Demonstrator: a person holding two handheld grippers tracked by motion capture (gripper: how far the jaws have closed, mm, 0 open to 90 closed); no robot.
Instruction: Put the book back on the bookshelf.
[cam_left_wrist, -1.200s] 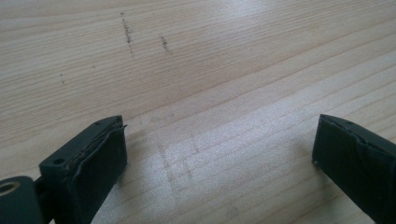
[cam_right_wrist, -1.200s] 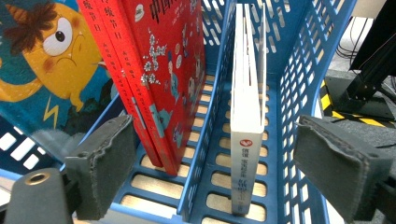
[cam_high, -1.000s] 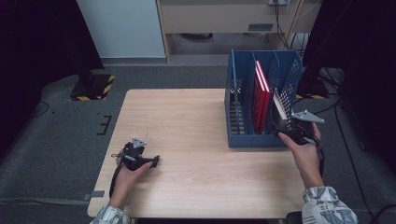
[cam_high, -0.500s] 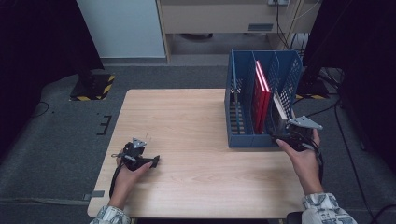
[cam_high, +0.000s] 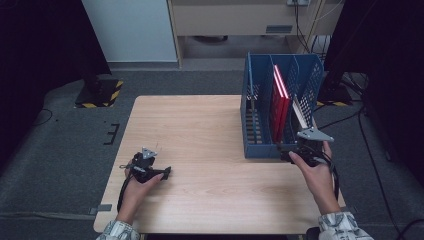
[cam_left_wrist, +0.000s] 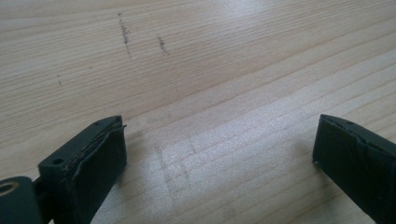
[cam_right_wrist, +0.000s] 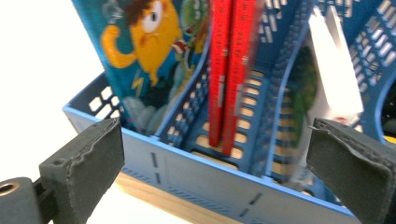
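At the right edge of the tabletop (cam_high: 200, 130), the blue rack (cam_high: 260, 145) keeps its books standing up in slots: two thin red books (cam_high: 278, 102) in the middle slot, a white book (cam_high: 300, 112) leaning in the slot beside them, and in the right tool's view a cartoon book (cam_right_wrist: 149, 51) in another slot. The right tool (cam_high: 295, 155) sits just outside the rack's near wall with its jaws wide and nothing between them; they have just been opening, and the tool has backed away from the white book toward the near edge, so I think it let go. Near the front left corner, the left tool (cam_high: 150, 170) rests low over bare wood, wide open and empty, in the same spot as before.
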